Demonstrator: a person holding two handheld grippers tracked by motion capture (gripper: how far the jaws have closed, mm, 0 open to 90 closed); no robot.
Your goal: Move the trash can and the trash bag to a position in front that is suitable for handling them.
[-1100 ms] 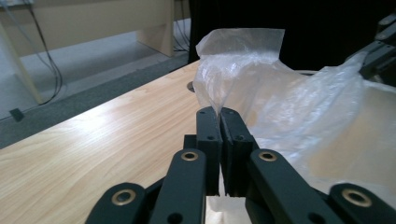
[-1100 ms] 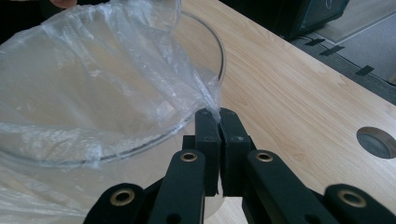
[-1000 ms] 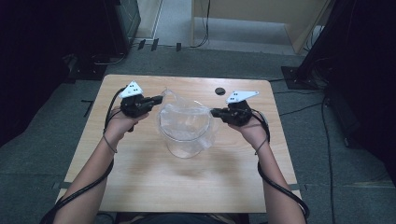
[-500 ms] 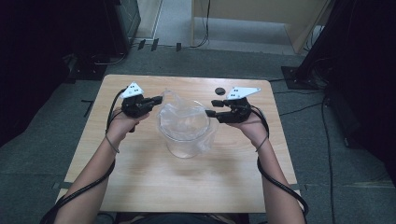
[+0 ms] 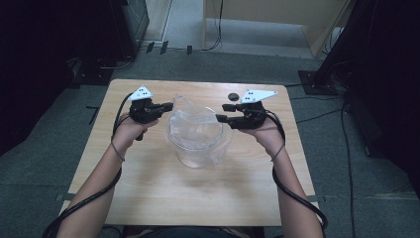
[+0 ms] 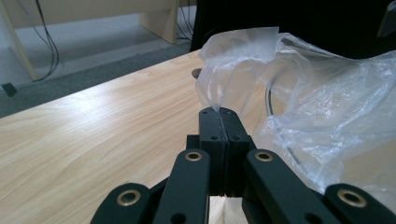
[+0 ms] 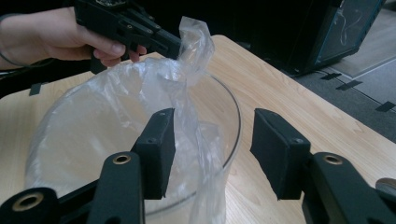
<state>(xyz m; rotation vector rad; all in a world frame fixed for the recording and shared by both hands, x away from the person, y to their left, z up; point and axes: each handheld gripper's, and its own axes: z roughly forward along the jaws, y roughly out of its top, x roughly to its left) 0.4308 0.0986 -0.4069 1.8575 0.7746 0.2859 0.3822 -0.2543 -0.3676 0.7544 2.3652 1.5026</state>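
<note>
Your wooden desk [image 5: 148,188] carried everything, with dark equipment cabinets [image 5: 74,34] off to the left and a pale wooden unit [image 5: 267,20] beyond the far edge, well apart from your hands. At the desk's middle stood the clear glass bowl [image 5: 198,144], lined with a thin clear plastic bag [image 5: 190,119] whose crumpled edge rose above the rim. A small dark round object [image 5: 233,95] lay near the far edge, just beyond your right tool and clear of the bowl. Your left tool [image 5: 167,106] was clamped tight on the bag's raised edge at the bowl's left side. Your right tool [image 7: 212,144] had just been closing slightly but stood half open astride the bowl's right rim, with bag film hanging between its pads, unpinched.
</note>
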